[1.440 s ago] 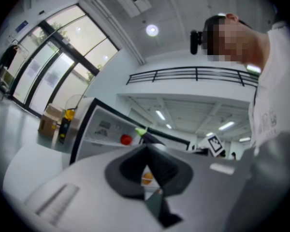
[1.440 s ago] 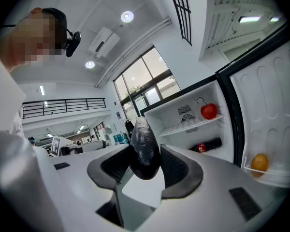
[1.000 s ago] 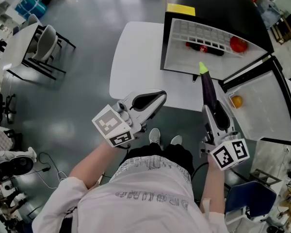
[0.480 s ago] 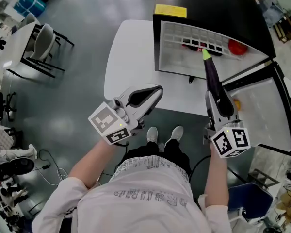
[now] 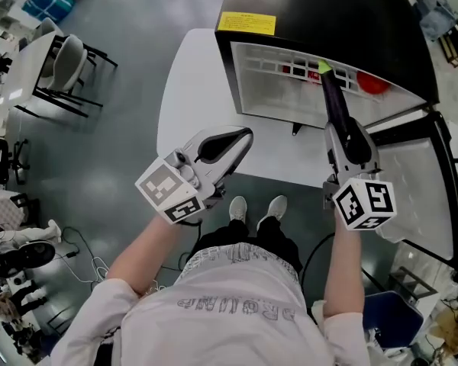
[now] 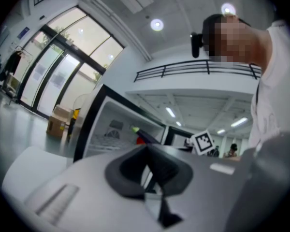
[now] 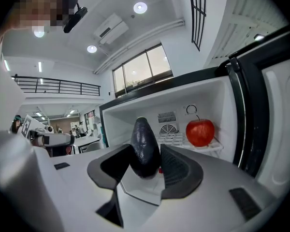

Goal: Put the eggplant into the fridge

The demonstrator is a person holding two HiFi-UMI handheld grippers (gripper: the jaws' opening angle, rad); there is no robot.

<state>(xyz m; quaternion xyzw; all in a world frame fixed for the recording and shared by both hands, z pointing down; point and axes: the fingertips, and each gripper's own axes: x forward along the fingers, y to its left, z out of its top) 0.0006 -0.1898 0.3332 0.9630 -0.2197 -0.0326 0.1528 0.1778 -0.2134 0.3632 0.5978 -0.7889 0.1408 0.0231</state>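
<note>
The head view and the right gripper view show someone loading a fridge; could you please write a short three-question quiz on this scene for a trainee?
1. True or false: the fridge stands open.
2. The right hand-held gripper is shut on: A) a carrot B) an eggplant C) nothing.
3. Which red fruit lies on the shelf inside the fridge?

Key: 1 true; 2 B; 3 the apple.
</note>
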